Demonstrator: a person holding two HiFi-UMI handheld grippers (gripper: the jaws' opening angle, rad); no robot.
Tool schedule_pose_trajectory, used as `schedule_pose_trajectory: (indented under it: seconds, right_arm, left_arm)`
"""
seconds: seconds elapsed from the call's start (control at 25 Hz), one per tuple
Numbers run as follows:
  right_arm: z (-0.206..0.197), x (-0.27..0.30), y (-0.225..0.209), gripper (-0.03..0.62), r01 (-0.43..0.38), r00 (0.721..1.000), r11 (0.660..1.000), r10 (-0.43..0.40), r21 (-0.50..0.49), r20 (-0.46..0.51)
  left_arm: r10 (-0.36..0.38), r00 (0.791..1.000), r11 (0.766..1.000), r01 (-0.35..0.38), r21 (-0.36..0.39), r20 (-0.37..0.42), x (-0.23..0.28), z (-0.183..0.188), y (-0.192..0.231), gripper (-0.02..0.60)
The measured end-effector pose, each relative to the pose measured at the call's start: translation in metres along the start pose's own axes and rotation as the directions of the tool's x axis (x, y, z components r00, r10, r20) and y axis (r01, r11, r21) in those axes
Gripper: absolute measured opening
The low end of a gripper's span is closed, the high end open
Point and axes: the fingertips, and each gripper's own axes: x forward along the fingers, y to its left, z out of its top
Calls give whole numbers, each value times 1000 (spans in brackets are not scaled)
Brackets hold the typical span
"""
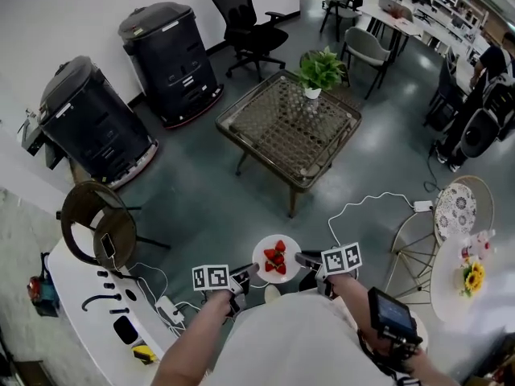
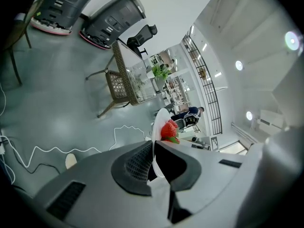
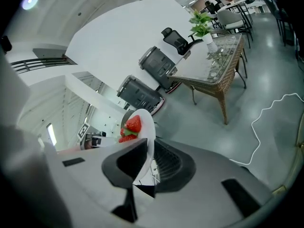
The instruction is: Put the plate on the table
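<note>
A small white plate [image 1: 262, 257] with red strawberries [image 1: 275, 258] on it hangs in the air between both grippers. My left gripper [image 1: 248, 273] is shut on the plate's left rim, my right gripper [image 1: 306, 259] on its right rim. In the left gripper view the plate [image 2: 158, 122] stands edge-on between the jaws, strawberries [image 2: 169, 129] beyond them. In the right gripper view the plate [image 3: 148, 132] sits pinched the same way, strawberries [image 3: 132, 126] to its left. A glass-topped wicker table [image 1: 261, 113] with a potted plant [image 1: 320, 71] stands ahead across the grey floor.
Two dark round machines [image 1: 169, 51] stand along the wall at the left. An office chair [image 1: 249, 24] is behind the table. A white cable [image 1: 366, 202] lies on the floor at the right, near a wire side table [image 1: 413, 248]. A white counter [image 1: 88, 308] is at the lower left.
</note>
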Motion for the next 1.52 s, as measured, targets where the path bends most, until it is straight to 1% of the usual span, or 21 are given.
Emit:
schedule_pose_trajectory:
  seconds: [0.12,0.36,0.52,0.64,0.76,0.84,1.0,1.12,1.24,1.4,1.52]
  right_arm:
    - [5,5,2,41,2,1000,1000,-2,-3,-7]
    - [9,6,-18,41,12,1000,1000,-12,26,-8]
    - [26,17,-34,41,-3,1000,999,4,47,-17]
    - [49,31,-43,41,-23,999,999,24,40,-21]
    - [80,36,-55,41,-41,999,999,41,25,-18]
    - [100,31,-67,41,-48,999,998,48,28,-11]
    - [140,21,-94,41,-53,999,997,53,48,3]
    - [170,13,-112,41,-58,998,997,58,49,11]
    - [193,6,-130,41,-68,998,997,68,46,13]
    - [215,1,-145,41,-81,997,996,80,40,17]
    - [224,-1,-148,41,-94,995,995,93,44,37]
  left_arm:
    - [-9,1000,1000,9,-4,4,-2,6,3,15]
    - [3,1000,999,-3,-33,-8,16,10,12,15]
    - [25,1000,999,-25,-26,-7,26,30,16,15]
    - [47,999,998,-47,-36,6,31,54,21,15]
    - [62,998,997,-62,-41,14,46,81,20,15]
    - [66,998,997,-65,-35,9,63,98,15,15]
    - [41,999,999,-41,-14,-7,103,134,1,15]
    - [53,999,999,-53,-13,-9,129,158,-9,15]
    - [67,998,998,-67,1,-4,150,176,-17,15]
    - [124,992,992,-124,5,-3,165,192,-25,15]
    - [127,992,992,-127,5,-10,170,200,-29,15]
